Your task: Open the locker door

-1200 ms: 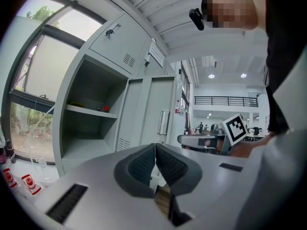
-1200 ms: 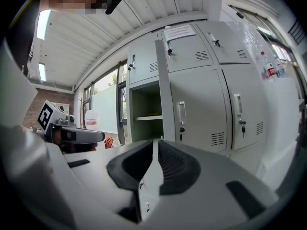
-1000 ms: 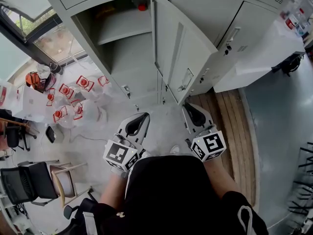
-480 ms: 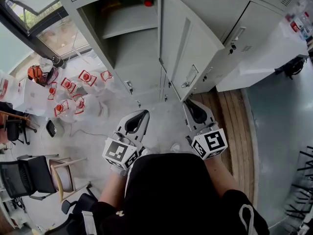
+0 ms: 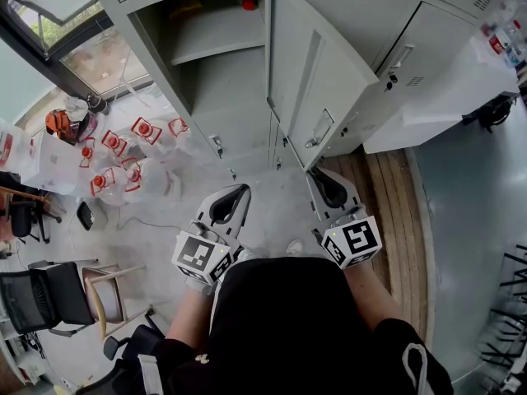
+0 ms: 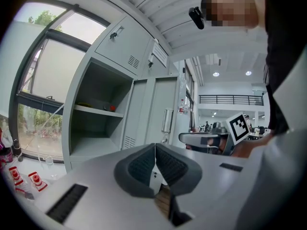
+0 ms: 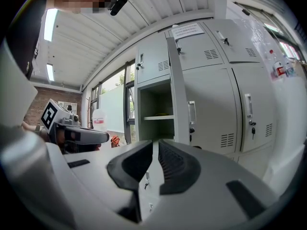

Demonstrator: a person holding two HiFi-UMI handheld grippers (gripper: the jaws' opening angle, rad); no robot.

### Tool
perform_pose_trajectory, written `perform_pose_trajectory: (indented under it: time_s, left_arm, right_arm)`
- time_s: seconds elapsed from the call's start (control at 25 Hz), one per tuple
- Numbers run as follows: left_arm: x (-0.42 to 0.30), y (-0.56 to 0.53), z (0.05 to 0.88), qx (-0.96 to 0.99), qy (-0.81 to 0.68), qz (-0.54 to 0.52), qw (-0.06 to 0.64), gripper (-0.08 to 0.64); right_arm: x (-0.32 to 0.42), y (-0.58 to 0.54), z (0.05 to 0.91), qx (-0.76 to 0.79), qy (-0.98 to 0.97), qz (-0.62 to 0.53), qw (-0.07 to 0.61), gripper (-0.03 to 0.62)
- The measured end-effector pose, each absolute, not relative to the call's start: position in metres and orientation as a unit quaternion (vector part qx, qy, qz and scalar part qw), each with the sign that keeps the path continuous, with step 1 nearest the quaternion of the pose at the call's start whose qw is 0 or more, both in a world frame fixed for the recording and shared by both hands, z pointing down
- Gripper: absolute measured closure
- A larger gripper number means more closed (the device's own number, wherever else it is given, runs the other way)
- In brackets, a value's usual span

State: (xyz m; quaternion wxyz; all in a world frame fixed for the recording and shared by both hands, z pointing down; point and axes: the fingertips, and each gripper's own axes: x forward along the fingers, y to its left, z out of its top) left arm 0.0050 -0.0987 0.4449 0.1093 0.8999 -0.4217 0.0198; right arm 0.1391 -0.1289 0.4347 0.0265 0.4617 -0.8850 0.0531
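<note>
Locker door (image 5: 313, 72) open, left tongs (image 6: 155, 147), right tongs (image 7: 155, 145) closed

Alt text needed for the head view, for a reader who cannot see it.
Seen from above, a grey locker door stands wide open, showing a shelf inside. Below it, the person holds the left gripper and the right gripper clear of the door, both shut and empty.

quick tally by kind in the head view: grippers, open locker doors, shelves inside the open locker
grippers: 2 (left gripper, right gripper)
open locker door: 1
shelf inside it: 1
total: 4
</note>
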Motion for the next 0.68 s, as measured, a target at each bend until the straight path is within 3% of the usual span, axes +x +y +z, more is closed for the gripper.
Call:
perform_pose_trajectory:
  time_s: [0.68]
  left_arm:
    - [0.0032, -0.1046, 0.4422, 0.901, -0.42, 0.015, 0.107, 0.537]
  right_arm:
    - [0.1417, -0.1344, 0.4392, 0.469, -0.881, 0.063, 0.023, 0.538]
